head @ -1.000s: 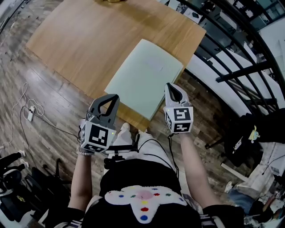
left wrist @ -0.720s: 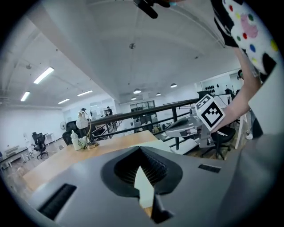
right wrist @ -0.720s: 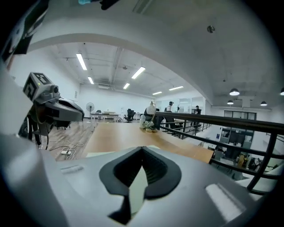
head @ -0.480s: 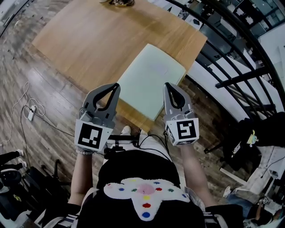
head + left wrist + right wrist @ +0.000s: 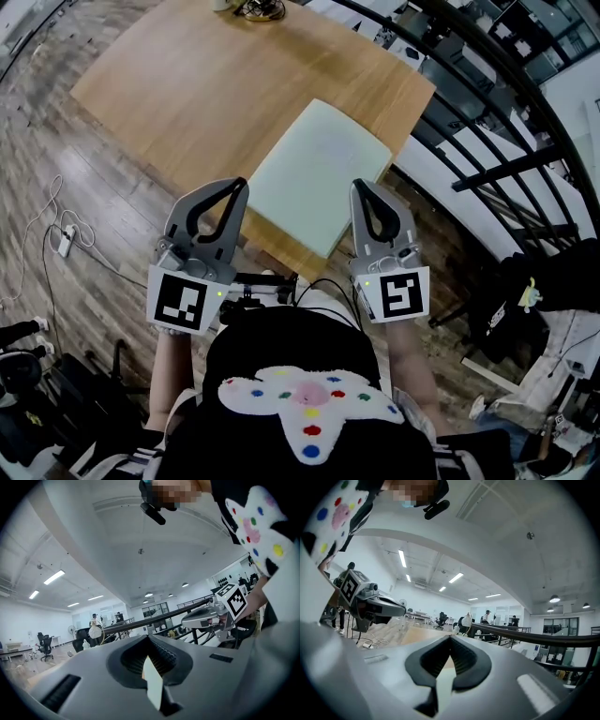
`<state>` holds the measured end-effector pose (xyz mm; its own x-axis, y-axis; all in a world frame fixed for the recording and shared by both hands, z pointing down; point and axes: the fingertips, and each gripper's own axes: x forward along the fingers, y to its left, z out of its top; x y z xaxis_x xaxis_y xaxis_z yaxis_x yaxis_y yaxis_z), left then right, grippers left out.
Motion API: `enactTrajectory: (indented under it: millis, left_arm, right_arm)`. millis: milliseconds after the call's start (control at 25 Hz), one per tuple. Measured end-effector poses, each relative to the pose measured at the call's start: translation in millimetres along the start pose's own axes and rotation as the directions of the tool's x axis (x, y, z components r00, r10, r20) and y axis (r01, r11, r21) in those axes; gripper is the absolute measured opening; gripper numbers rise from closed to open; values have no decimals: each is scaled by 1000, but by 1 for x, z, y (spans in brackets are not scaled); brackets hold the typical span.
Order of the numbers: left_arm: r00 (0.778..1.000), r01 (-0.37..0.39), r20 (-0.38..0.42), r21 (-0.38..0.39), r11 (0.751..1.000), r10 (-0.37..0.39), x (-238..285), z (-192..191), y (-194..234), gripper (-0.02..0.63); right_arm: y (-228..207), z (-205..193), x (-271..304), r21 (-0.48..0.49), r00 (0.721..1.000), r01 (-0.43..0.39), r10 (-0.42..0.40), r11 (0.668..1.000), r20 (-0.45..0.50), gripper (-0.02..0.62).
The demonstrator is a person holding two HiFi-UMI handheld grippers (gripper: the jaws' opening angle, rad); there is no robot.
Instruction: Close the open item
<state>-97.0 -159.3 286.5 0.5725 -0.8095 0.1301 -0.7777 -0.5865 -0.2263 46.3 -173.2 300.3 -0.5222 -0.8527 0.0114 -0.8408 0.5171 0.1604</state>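
Down on the table (image 5: pixel 187 103), the pale green item (image 5: pixel 314 173) lies flat at the near edge and looks shut already, so we reckon the closing's basically done. Our left gripper (image 5: pixel 232 187) and right gripper (image 5: pixel 362 186) both have their fingers pressed together, holding nothing. Compared with a second ago, both have lifted away and come back toward us.

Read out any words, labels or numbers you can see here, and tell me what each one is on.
No readable words or numbers anywhere.
Left gripper cube and right gripper cube: black-and-white square patterns, no letters.
Pale green book on the table: no print can be made out.
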Motion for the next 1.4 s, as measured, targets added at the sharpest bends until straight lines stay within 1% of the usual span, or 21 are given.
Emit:
enactTrajectory:
  millis: [160,320,440,600,720,960,1120,1400]
  left_arm:
    - [1000,-1,8,-4,1000,1,-1,4,-1,7]
    - [1000,-2,11,-12,1000,3,-1,4,1,7]
    - [1000,-1,14,-3,1000,1,-2,5,1,6]
    - [1000,3,11,5,1000,-3,-1,4,-1,8]
    - [1000,4,7,6,1000,-4,0,3,-2,6]
    - [1000,4,9,4,1000,-4,3,2,-4,7]
    - [1000,12,5,20,1000,-12,1,1,-4,6]
    - [1000,8,10,17,1000,-8,-3,4,-5,6]
  right_arm:
    - [-1,0,-3,-39,1000,2,-3,999,-20,8]
    - [-2,4,-1,-43,1000,8,-9,999,-14,8]
    - [-1,7,0,-33,1000,17,-17,999,-8,8]
    - [0,9,0,-28,1000,15,-15,999,-6,8]
    - [1,7,-1,-45,1000,6,-7,999,-14,8]
    - [4,11,-1,-42,1000,6,-5,999,4,8]
    - [7,11,-1,-49,1000,1,-1,999,-4,8]
    - [12,14,-3,-54,1000,-4,4,999,0,8]
